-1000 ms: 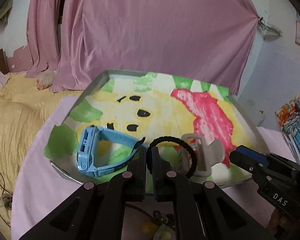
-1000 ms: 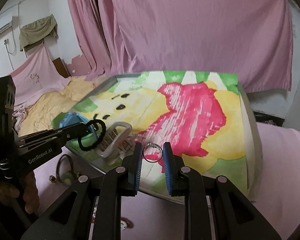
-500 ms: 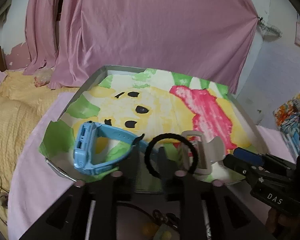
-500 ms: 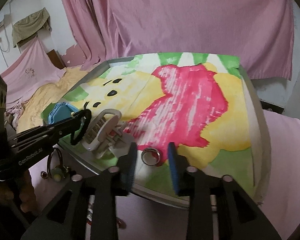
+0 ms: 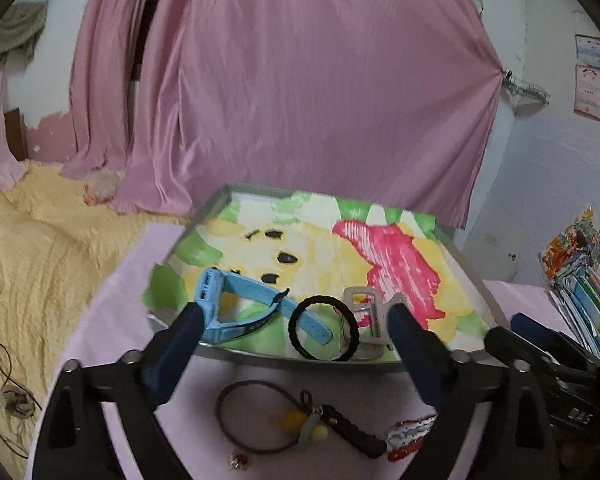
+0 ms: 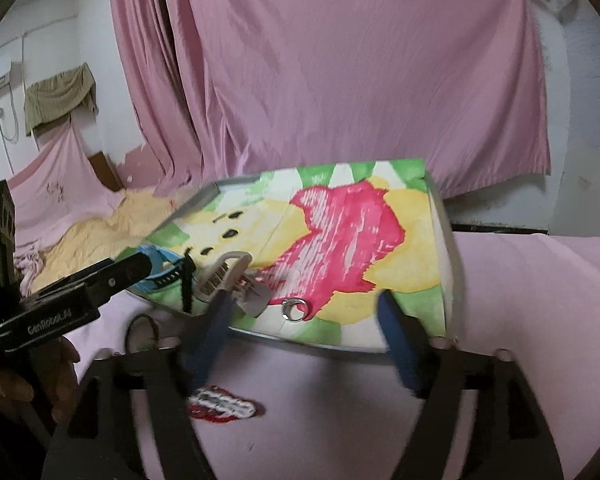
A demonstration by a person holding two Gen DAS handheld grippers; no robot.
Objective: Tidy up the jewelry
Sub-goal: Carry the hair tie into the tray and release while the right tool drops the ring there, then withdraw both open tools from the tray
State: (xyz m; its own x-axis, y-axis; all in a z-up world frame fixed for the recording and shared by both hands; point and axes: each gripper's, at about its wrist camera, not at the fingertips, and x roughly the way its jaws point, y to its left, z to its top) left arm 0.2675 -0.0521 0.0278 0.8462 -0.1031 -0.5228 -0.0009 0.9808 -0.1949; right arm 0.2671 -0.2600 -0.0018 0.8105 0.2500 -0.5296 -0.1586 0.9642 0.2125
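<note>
A metal tray [image 5: 214, 205] lined with a bright painted sheet holds a blue watch [image 5: 236, 304], a black hair tie [image 5: 352, 320] and a beige claw clip [image 5: 366, 308]. My left gripper [image 5: 294, 314] hangs just before the tray's near edge. Its jaws are opening wide, and the hair tie lies free beyond them. In the right wrist view a silver ring [image 6: 295, 309] lies loose on the tray [image 6: 444, 260] near its front edge. My right gripper [image 6: 304, 303] is opening too, with the ring between its fingers but untouched.
On the pink cloth before the tray lie a brown elastic with beads [image 5: 256, 416], a black braided piece [image 5: 354, 432], a red and white item [image 6: 220, 405] and a small earring [image 5: 236, 458]. A yellow blanket [image 5: 28, 264] spreads to the left, books [image 5: 588, 284] at right.
Both grippers went from shut to wide open and drew back from the tray. The hair tie dropped out of the left one, the ring out of the right one; both now rest on the tray.
</note>
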